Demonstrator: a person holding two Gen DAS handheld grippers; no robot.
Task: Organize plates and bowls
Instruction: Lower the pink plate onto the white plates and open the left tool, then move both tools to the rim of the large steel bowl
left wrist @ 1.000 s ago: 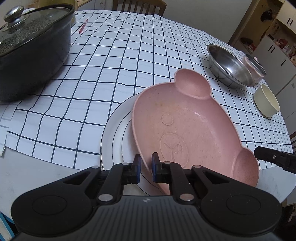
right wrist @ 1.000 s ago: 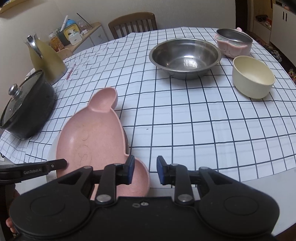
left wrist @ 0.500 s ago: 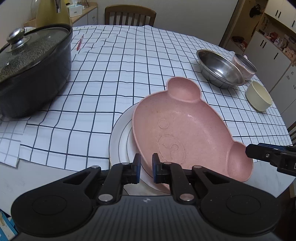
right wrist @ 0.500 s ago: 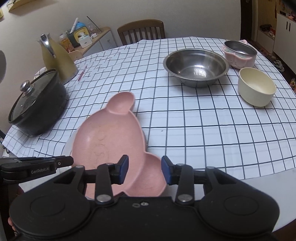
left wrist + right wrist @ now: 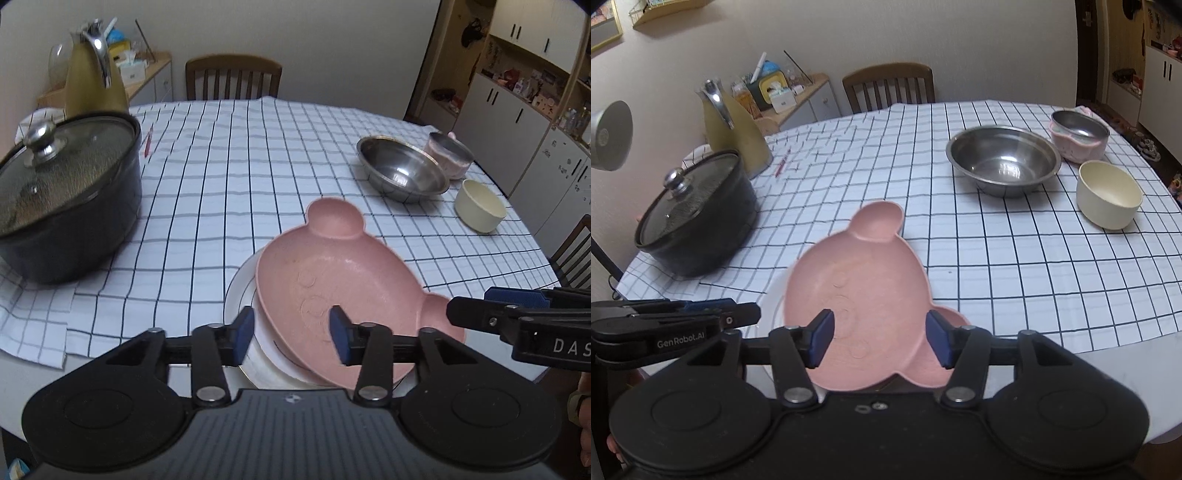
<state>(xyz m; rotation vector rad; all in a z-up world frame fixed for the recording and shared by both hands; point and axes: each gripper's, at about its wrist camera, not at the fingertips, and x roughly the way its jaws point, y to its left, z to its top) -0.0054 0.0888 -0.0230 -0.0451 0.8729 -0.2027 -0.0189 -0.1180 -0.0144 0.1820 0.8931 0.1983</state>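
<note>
- Left wrist: checked cloth (image 5: 258, 177) over counter; pink bear plate (image 5: 332, 288) resting on white plate (image 5: 240, 295) near front edge; left gripper (image 5: 291, 334) released, fingers spread, empty.
- Right wrist: same pink bear plate (image 5: 864, 295) below; right gripper (image 5: 879, 338) likewise spread, grasping nothing.

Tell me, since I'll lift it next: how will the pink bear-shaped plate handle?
The pink plate looks like stiff moulded plastic, so probably light and rigid. It sits tilted on the white plate, so a push may make it slide. Its thin raised rim should suit the jaws.
</note>
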